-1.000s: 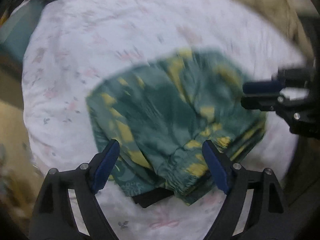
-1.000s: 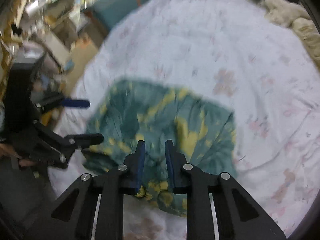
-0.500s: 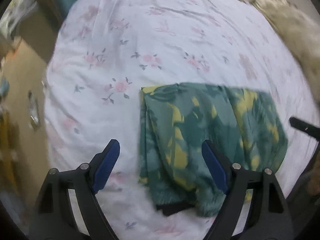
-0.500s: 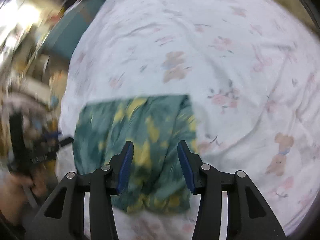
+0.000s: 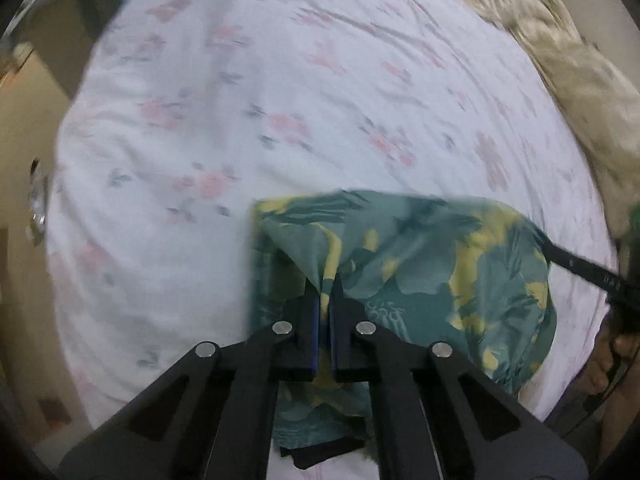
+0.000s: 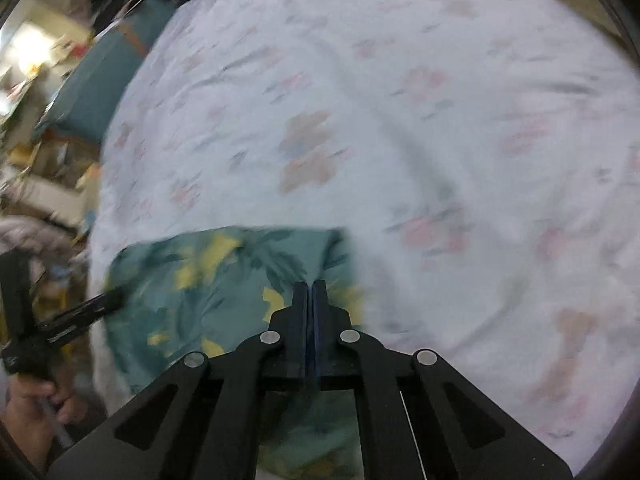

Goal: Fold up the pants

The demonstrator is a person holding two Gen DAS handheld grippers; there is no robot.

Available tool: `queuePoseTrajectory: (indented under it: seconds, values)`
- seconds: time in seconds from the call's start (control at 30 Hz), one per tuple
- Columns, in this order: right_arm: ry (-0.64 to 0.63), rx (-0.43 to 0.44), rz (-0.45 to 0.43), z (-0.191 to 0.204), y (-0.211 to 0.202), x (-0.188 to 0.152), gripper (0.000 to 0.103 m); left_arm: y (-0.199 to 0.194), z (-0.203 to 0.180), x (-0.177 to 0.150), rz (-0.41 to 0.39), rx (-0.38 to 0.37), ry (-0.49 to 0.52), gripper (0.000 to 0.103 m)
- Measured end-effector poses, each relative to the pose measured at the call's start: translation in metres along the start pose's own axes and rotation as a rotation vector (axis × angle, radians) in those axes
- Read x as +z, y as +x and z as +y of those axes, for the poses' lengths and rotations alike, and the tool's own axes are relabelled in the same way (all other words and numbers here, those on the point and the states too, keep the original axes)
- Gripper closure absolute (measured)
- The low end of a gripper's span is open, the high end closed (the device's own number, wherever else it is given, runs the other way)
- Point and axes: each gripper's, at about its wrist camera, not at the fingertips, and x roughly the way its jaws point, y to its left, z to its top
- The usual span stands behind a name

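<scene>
- Left gripper (image 5: 325, 294): I read the jaws as pressed together on a pinch of the pants (image 5: 420, 280). The cloth rises in a tented ridge from the pinch toward 12 o'clock.
- Right gripper (image 6: 310, 294): jaws together, with hardly any gap. Teal cloth runs right up to the tips and seems caught there, but blur stops me from seeing the fabric between the pads for certain.
- Outward from the left jaws: the bulk of the pants spreads toward 2–3 o'clock, so my left grip sits near the garment's left edge. A dark patch pokes out under the cloth at 6 o'clock; I cannot tell what it is.
- Outward from the right jaws: the pants spread toward 9–10 o'clock, so my right grip is near the right edge.
- Key relation: the long axis of the folded bundle runs side to side between the two grippers, one at each end. Neither is nearer; both are on it.
- The pants lie at the near edge of the bed sheet (image 5: 280, 100), with open sheet beyond at 12 o'clock.
- Judgement: the coming fold likely carries both held ends forward together, toward 12 o'clock.
</scene>
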Motion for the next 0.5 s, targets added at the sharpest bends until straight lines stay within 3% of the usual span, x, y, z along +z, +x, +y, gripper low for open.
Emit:
queuePoseTrajectory:
  seconds: [0.1,0.17,0.2,0.23,0.27,0.3,0.5]
  values:
    - [0.089,0.086,0.049,-0.017,0.002,0.001,0.096,0.001,0.009,0.002,0.034,-0.027,-0.057,0.084]
    - [0.091,0.084,0.073,-0.017,0.002,0.002,0.091,-0.002,0.015,0.003,0.049,-0.010,-0.093,0.060]
    - [0.093,0.074,0.066,-0.018,-0.001,0.002,0.078,-0.010,0.022,0.004,0.013,0.012,-0.122,0.055]
    - [0.100,0.074,0.054,-0.019,-0.004,0.004,0.069,-0.014,0.027,0.003,-0.008,0.028,-0.140,0.043]
    - [0.123,0.084,0.033,-0.022,-0.008,0.006,0.052,-0.019,0.033,0.006,-0.035,0.043,-0.165,0.039]
    - [0.142,0.089,0.016,-0.026,-0.012,0.006,0.048,-0.020,0.038,0.009,-0.054,0.043,-0.183,0.039]
    - [0.197,0.133,0.007,-0.039,0.002,0.022,0.051,0.012,0.044,0.030,-0.029,-0.051,-0.206,0.041]
